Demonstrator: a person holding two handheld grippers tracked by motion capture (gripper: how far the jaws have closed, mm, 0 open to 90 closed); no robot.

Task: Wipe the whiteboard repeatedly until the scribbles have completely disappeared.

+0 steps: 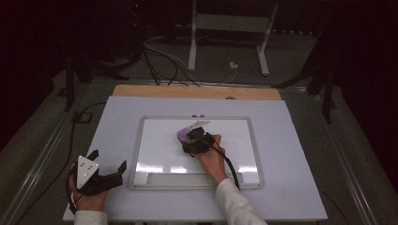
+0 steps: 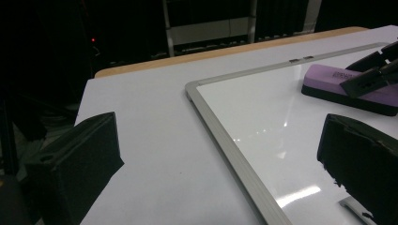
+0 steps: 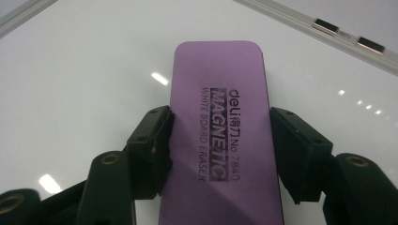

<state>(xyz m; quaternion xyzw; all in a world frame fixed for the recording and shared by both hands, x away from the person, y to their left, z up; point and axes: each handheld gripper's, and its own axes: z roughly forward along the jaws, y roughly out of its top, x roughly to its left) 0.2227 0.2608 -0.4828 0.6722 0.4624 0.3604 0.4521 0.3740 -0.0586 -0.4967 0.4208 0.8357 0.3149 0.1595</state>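
One purple eraser [image 3: 220, 136] flat on whiteboard [image 1: 159, 140], long axis along right gripper [image 3: 218, 150]

The whiteboard [image 1: 159, 145] has a glossy, smooth white face that throws back lamp glints, and its frame [image 2: 225, 140] looks like brushed, satin metal. On the board lies the eraser [image 3: 218, 117], its purple top matt and soft-looking like foam, printed in dark ink, over a black base. The right gripper [image 1: 195, 140] pressed to the eraser's sides is matt black plastic with brass-coloured screw inserts. Off the board's left edge, the left gripper [image 1: 110, 171] has the same dull black plastic, rough and chipped at one jaw's edge. The table [image 1: 291, 187] under the board is smooth matt white, with a bare wood strip [image 1: 197, 92] beyond the board's far edge.
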